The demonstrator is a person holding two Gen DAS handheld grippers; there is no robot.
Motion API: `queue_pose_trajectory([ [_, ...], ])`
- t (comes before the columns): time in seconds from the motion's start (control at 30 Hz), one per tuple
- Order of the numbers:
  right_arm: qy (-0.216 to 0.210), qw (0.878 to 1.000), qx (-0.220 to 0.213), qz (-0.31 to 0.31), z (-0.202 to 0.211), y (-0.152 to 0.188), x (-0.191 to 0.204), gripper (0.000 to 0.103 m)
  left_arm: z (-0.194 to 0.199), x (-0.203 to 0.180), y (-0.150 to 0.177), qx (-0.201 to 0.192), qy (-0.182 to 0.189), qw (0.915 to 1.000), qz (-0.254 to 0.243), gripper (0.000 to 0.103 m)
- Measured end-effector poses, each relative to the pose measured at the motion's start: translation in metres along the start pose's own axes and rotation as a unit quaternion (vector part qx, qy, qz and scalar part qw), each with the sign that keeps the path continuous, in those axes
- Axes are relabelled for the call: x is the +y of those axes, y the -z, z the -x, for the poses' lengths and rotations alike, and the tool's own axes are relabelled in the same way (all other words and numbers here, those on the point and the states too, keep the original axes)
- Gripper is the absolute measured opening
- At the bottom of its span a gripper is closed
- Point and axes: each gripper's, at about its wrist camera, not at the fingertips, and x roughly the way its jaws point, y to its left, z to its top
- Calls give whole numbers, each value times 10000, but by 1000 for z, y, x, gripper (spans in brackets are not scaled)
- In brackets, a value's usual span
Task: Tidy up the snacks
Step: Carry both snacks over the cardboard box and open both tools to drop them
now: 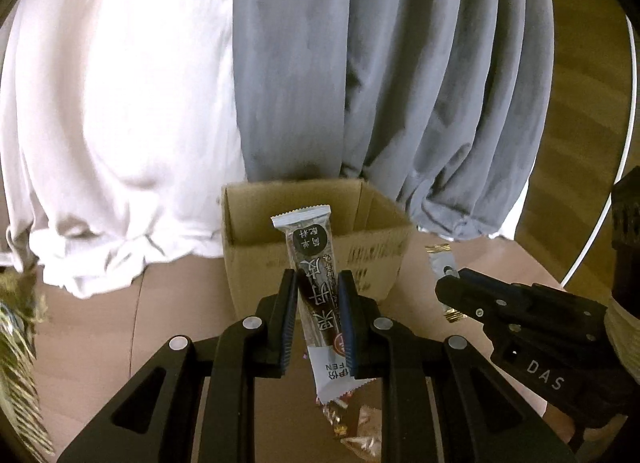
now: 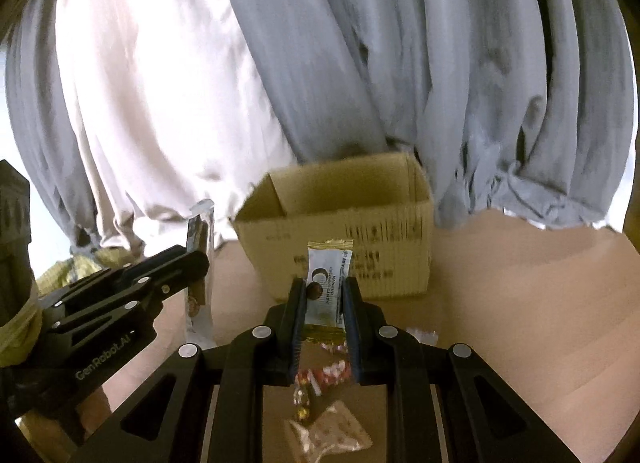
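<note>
Left wrist view, and on the far left a patterned gold-and-white wrapper (image 1: 18, 343) hangs at the frame edge, blurred, contents unclear. Behind it a white curtain (image 1: 120, 103) bunches down onto the table (image 1: 100, 323), with a grey curtain (image 1: 400, 63) beside it. At centre the left gripper (image 1: 318, 295) is clenched on a long brown snack bar (image 1: 314, 263) with a white crimped end and Chinese print, held upright, pads pressing its lower half. Right behind it stands an open cardboard box (image 1: 368, 259), top flaps up. Below the jaws a few small wrapped candies (image 1: 352, 431) lie on the table. Off to the right, the right gripper (image 1: 450, 295) comes in from the side, grasping a small gold-trimmed packet (image 1: 440, 259).

Over to the right wrist view. At left the left gripper (image 2: 200, 259) reaches in, the snack bar (image 2: 198, 235) seen edge-on in its grip, one end up, the other hanging below. At centre the right gripper (image 2: 324, 303) clamps the small white packet (image 2: 328, 279) with gold ends, a dark round sweet pictured on it, held in front of the cardboard box (image 2: 380, 223). The box sits on the table (image 2: 520, 303) against the curtains. Beneath the jaws, red-and-white candies (image 2: 332, 371) and a clear speckled packet (image 2: 328, 435) rest on the tabletop.
</note>
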Motion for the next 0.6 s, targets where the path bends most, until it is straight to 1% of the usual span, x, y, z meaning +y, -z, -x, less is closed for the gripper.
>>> queue_pose_trajectory([
  [0.2, -84, 9996, -276, 42, 4, -24, 1, 20, -2, -1, -27, -227, 74, 9997, -68, 21],
  [0.3, -86, 9992, -384, 82, 2, -37, 0, 20, -6, -1, -39, -327, 55, 9994, -86, 21],
  [0.4, -94, 9988, -455, 144, -2, -49, -2, 20, -11, 0, -49, -402, 24, 9992, -80, 21],
  [0.6, -46, 9987, -465, 213, -19, -72, -10, 20, -28, 6, -66, -402, -78, 9991, -107, 21],
])
